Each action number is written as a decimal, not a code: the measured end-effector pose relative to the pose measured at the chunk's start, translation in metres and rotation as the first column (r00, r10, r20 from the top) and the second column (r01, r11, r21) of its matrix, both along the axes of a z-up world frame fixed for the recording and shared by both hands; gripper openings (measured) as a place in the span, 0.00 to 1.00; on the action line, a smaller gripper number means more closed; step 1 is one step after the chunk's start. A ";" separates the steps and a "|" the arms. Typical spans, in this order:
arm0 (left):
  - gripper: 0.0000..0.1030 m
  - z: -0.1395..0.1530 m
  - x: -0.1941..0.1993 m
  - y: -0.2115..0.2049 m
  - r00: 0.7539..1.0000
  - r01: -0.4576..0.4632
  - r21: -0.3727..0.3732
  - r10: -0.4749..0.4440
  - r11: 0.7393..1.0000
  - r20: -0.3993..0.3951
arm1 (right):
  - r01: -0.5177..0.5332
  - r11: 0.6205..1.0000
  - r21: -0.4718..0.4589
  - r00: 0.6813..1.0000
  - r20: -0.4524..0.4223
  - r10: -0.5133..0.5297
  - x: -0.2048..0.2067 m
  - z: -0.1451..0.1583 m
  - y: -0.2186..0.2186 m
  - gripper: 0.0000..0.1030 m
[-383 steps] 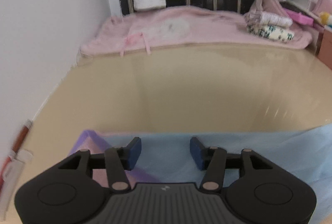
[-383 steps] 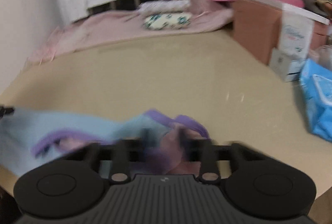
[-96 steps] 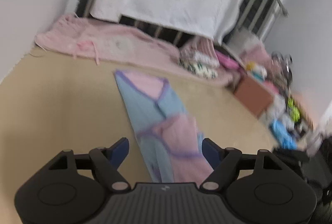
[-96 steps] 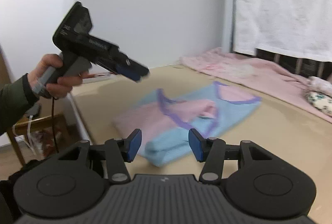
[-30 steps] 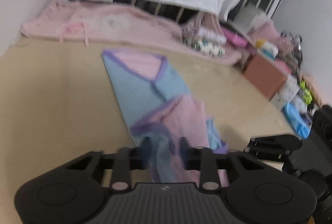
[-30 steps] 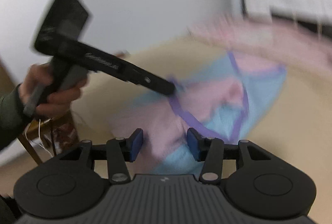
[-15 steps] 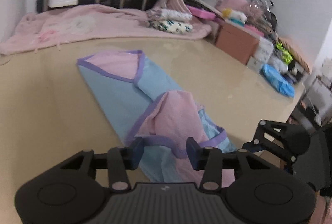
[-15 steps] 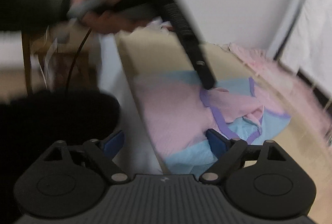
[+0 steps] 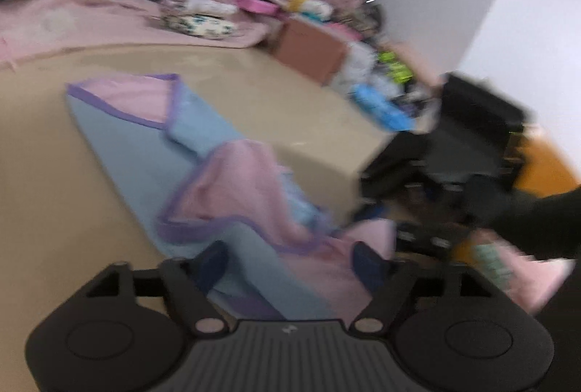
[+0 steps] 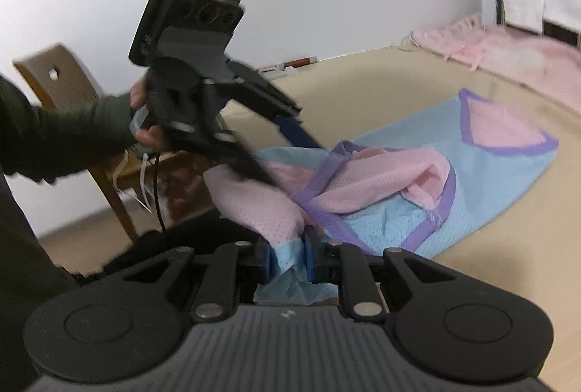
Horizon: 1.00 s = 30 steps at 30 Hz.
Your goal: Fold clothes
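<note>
Fingers (image 10: 262, 259) of the right gripper (image 10: 287, 259) pinch the jersey (image 10: 406, 174) on the beige table (image 10: 508, 246).

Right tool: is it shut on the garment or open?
Shut on it. The right tool has its blue pads pressed onto the light blue hem of the garment, with cloth bunched between them.

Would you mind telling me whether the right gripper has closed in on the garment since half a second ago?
Yes. The right gripper, then open and short of the jersey, is now shut on its blue hem at the table edge.
</note>
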State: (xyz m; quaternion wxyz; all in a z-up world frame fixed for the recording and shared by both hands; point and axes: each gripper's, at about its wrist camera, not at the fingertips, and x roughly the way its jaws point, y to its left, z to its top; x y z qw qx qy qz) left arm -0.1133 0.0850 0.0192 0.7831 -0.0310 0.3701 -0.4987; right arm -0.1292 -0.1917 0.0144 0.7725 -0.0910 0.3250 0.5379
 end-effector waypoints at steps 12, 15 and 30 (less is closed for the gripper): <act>0.77 0.007 -0.040 -0.027 0.936 0.069 0.145 -0.114 0.987 0.332 | -0.012 0.991 0.135 0.971 -0.236 0.044 0.032 0.005 -0.020 0.16; 0.27 0.004 -0.031 -0.028 0.955 0.070 0.119 -0.101 0.990 0.280 | 0.011 0.986 0.165 0.951 -0.308 0.041 0.042 0.008 -0.028 0.16; 0.14 0.007 0.008 -0.003 0.995 0.086 -0.084 -0.090 0.993 -0.046 | 0.010 1.000 0.028 0.983 0.183 -0.015 -0.020 -0.008 -0.011 0.13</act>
